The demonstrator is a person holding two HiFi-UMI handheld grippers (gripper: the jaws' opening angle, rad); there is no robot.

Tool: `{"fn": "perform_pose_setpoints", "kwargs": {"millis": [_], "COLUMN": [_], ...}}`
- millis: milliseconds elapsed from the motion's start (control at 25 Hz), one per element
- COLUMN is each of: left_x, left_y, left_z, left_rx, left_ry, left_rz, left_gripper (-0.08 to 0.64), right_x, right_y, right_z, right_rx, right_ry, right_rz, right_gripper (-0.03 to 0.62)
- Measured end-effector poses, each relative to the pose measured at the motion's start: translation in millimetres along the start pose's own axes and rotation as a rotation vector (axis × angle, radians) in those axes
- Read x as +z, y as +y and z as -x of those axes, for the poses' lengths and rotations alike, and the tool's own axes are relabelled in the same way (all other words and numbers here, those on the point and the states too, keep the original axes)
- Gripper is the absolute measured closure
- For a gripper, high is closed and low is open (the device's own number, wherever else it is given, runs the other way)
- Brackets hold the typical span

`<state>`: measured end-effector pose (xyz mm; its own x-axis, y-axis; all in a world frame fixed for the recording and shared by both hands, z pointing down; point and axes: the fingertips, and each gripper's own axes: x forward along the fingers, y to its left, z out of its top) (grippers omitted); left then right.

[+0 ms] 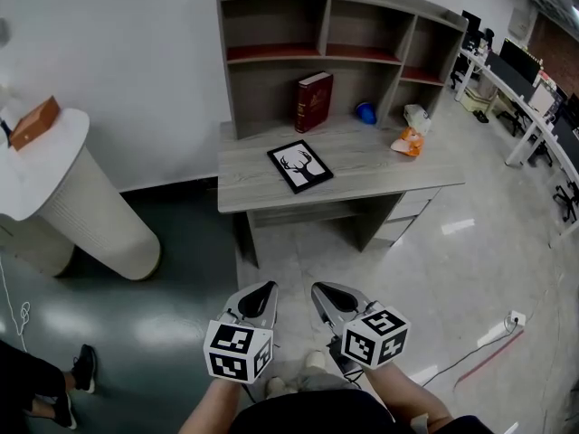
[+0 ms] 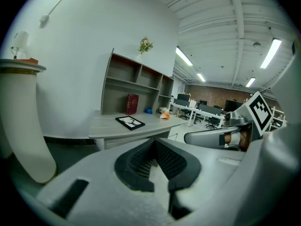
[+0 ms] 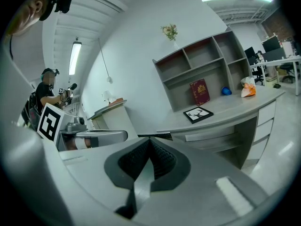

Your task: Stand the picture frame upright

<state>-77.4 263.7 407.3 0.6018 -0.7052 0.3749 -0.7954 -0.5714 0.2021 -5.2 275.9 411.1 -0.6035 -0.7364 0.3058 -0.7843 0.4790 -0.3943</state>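
A black picture frame (image 1: 299, 166) with a deer-head print lies flat on the grey wooden desk (image 1: 380, 175), near its front left. The same frame (image 2: 130, 122) shows small in the left gripper view, and the frame (image 3: 198, 114) also lies ahead in the right gripper view. My left gripper (image 1: 268, 287) and right gripper (image 1: 317, 288) hang side by side over the floor, well short of the desk. Both are shut with nothing between the jaws.
A dark red book (image 1: 313, 102) stands upright under the desk's shelf unit (image 1: 318, 16). A blue object (image 1: 365, 113) and an orange-and-white bag (image 1: 410, 131) lie at the desk's right. A white round column table (image 1: 63, 197) stands left. A power strip (image 1: 499, 329) lies on the floor.
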Motion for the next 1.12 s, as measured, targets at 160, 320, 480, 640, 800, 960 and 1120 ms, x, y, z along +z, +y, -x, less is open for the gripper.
{"fn": "perform_pose_setpoints", "kwargs": {"millis": [160,320,480,640,800,960,1120], "left_x": [8,15,21,27,29,26,26], "left_y": [1,-2,-6,-11,-21,-32,-40], "left_z": [-17,-35,-50,-63,-76,-88,-97], "left_rx": [0.013,0.020,0.028,0.043,0.057,0.072,0.072], "left_ry": [0.003,0.000,0.000,-0.007,-0.010,-0.007,0.000], "left_rz": [-0.010,-0.017,-0.017,-0.017,-0.016,-0.014,-0.016], "left_gripper": [0.565,0.565,0.565,0.565,0.565,0.565,0.565], "right_x": [8,17,24,31,35,33,33], "right_y": [-14,-30,-43,-54,-69,-84,-95], "right_z": [-8,-12,-14,-14,-8,-2,3], "right_rx": [0.016,0.027,0.035,0.053,0.058,0.063,0.060], "right_ry": [0.011,0.015,0.022,0.028,0.033,0.046,0.046], "right_rz": [0.010,0.022,0.030,0.043,0.051,0.059,0.056], "right_gripper": [0.594,0.594,0.594,0.594,0.594,0.594,0.594]}}
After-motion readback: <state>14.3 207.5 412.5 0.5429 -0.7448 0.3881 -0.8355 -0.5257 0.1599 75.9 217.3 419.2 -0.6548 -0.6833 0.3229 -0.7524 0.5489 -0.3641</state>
